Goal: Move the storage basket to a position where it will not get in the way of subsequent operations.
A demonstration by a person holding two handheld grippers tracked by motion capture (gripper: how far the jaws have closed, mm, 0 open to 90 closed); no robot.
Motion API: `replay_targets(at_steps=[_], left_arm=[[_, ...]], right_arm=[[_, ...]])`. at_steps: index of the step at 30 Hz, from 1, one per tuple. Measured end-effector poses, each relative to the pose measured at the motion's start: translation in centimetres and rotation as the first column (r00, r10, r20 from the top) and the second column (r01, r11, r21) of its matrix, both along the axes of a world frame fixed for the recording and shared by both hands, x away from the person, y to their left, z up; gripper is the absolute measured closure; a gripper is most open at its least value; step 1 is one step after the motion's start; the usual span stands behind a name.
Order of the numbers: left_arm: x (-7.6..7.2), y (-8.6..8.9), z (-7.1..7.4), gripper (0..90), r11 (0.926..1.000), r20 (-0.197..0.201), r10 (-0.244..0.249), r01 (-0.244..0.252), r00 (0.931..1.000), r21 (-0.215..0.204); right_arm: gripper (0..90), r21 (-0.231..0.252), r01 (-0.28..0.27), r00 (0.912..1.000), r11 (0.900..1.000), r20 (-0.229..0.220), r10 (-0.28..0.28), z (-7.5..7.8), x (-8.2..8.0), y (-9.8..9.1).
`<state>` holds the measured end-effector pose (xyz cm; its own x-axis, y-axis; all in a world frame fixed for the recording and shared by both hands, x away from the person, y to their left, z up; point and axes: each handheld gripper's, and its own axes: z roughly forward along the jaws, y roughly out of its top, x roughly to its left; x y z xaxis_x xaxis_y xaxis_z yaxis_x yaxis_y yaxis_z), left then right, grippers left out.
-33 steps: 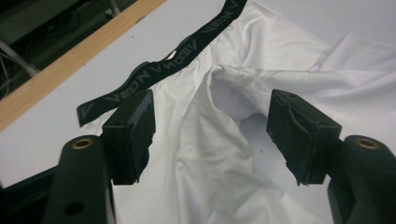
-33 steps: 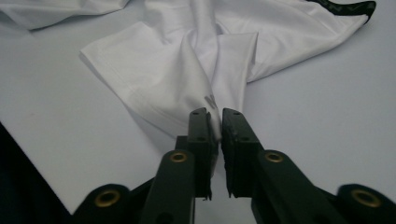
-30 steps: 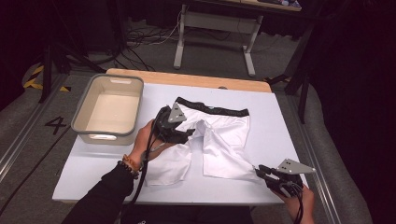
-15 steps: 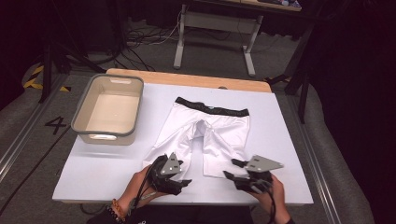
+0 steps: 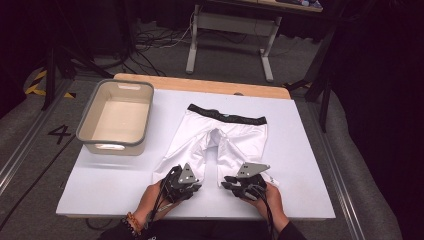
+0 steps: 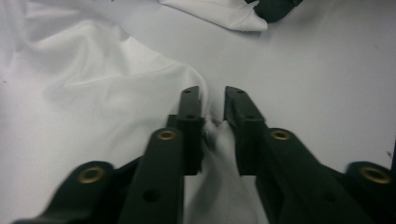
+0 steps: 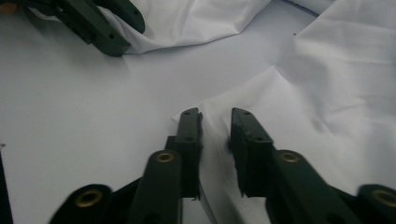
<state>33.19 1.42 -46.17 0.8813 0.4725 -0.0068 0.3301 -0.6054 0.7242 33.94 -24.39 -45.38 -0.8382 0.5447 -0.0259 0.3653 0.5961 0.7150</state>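
- The white shorts are lying flat on the table, waistband at 12 o'clock and both leg hems toward the person at 6 o'clock.
- The left gripper is sitting at the hem of the leg at 7 o'clock. In the left gripper view its jaws have just been closing, and they are now pinching a fold of fabric — clenched on the shorts.
- The right gripper is sitting at the hem of the leg at 5 o'clock. In the right gripper view its jaws have just been closing too, and the hem edge is running up between them; the pads seem to be gripping it.
- The bin is standing empty at 10 o'clock, well apart from the shorts.
- Judging progress: the garment is laid out and both hems are being seized — the opening step only. No fold is showing yet, and a likely fold toward the waistband is still to do.
- Whether the shorts are meant for the bin afterwards, I cannot tell.
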Motion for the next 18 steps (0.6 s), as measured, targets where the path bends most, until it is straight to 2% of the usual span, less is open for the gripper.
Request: replay_targets(at_steps=[3,4,7,8,10,13,15,18], left_arm=[[0.0,0.0,0.0,86.7,0.9997,-0.011,-0.023,0.022,0.9997,-0.014],[-0.2,-0.1,0.1,86.8,0.9994,-0.009,-0.031,0.031,0.9995,-0.015],[-0.8,-0.2,0.3,86.8,0.9979,0.013,-0.063,0.063,0.9980,-0.013],[-1.0,-0.1,0.4,86.7,0.9978,0.018,-0.066,0.066,0.9976,-0.007],[-1.5,0.1,0.5,86.7,0.9948,0.026,-0.094,0.095,0.9952,-0.036],[-2.5,0.4,0.8,86.7,0.9901,0.033,-0.127,0.129,0.9913,-0.055],[-3.2,0.5,0.8,86.7,0.9865,0.023,-0.140,0.141,0.9899,-0.083],[-3.9,0.4,0.7,86.3,0.9839,0.023,-0.159,0.160,0.9870,-0.080]], right_arm=[[87.7,-0.007,-0.016,0.9998,0.9998,0.011,0.016,0.1,-0.1,0.0],[88.0,0.009,-0.035,0.9994,0.9994,-0.005,0.035,0.3,-0.4,-0.1],[88.1,0.015,-0.047,0.9989,0.9988,0.007,0.047,0.6,-1.0,-0.1],[88.2,0.030,-0.070,0.9975,0.9971,0.010,0.069,0.9,-1.7,0.0],[88.2,0.034,-0.077,0.9970,0.9964,0.012,0.077,1.0,-2.2,0.1],[88.2,0.040,-0.116,0.9932,0.9924,0.013,0.116,1.3,-3.5,0.5],[88.2,0.029,-0.140,0.9900,0.9897,0.019,0.140,1.3,-4.3,0.8],[87.4,0.022,-0.161,0.9868,0.9868,0.025,0.160,1.4,-4.8,1.1]])
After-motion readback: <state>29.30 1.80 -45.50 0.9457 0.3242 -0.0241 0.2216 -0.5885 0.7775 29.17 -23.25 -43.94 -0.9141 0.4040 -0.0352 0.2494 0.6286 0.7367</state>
